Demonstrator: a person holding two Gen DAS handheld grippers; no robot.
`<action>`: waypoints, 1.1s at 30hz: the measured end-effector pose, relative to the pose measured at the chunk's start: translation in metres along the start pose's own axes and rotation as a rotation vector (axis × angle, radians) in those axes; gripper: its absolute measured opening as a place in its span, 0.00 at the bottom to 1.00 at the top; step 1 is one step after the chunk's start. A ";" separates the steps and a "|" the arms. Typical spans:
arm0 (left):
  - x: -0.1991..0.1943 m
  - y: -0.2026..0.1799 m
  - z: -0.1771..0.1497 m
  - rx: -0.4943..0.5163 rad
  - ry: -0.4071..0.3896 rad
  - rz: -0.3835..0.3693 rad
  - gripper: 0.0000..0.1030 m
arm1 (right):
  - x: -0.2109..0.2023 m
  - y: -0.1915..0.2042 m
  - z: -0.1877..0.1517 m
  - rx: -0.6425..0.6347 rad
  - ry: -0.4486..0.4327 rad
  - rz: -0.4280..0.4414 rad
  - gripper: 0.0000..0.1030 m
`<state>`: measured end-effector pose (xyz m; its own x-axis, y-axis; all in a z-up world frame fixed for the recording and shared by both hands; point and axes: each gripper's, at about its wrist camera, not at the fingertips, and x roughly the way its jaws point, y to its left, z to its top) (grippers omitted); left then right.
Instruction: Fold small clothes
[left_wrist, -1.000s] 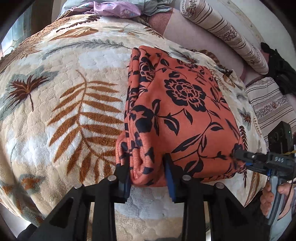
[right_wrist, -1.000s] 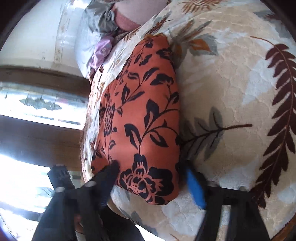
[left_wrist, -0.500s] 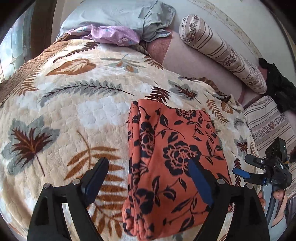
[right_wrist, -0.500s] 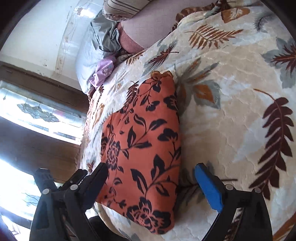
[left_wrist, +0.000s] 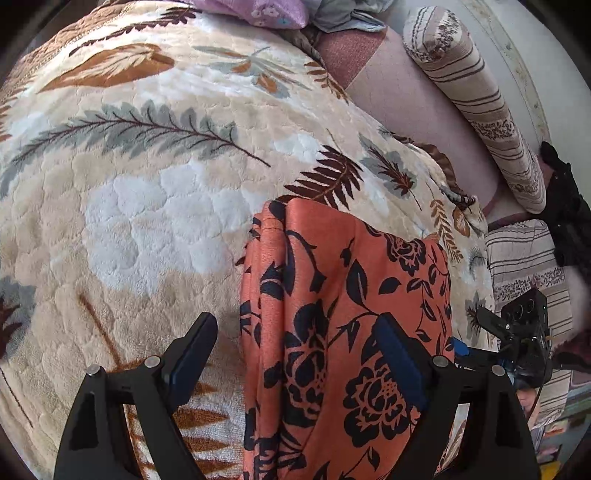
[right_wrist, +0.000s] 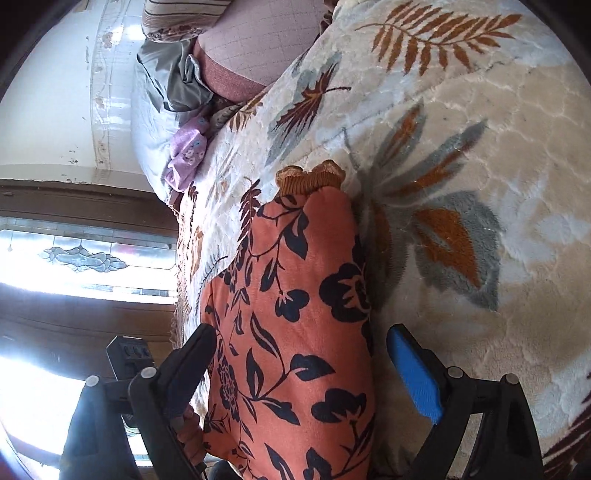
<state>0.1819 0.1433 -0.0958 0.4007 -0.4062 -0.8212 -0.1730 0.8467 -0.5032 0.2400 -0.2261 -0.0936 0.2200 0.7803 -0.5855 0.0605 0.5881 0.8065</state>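
Orange fabric printed with black flowers, the folded garment (left_wrist: 343, 332), lies flat on the leaf-patterned plush blanket (left_wrist: 147, 192), and the left gripper (left_wrist: 295, 354) hangs over its near end with jaws spread wide, pads clear of the cloth. From the right wrist view the right gripper (right_wrist: 301, 363) straddles the garment's near end, jaws wide and closing slightly without touching it, and only here does a ruffled elastic waistband (right_wrist: 310, 177) show at the far end. Farther off, only the left view shows the striped bolster (left_wrist: 476, 96) past the blanket's far edge, while the right view alone shows a bright window (right_wrist: 85, 266).

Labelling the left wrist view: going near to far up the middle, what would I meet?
Folded orange garment with black flowers → cream plush blanket with leaf print → purple floral cloth.
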 end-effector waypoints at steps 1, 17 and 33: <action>0.003 0.003 0.001 -0.012 0.011 -0.003 0.82 | 0.003 0.001 0.001 -0.008 0.007 -0.014 0.72; -0.044 -0.028 -0.041 0.129 -0.079 0.127 0.67 | -0.014 0.015 -0.030 -0.115 -0.047 -0.193 0.93; -0.059 -0.042 -0.116 0.218 -0.169 0.301 0.67 | -0.048 0.003 -0.120 -0.130 -0.111 -0.114 0.93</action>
<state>0.0616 0.0916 -0.0575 0.5064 -0.0829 -0.8583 -0.1170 0.9796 -0.1636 0.1132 -0.2365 -0.0727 0.3257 0.6829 -0.6538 -0.0330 0.6993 0.7140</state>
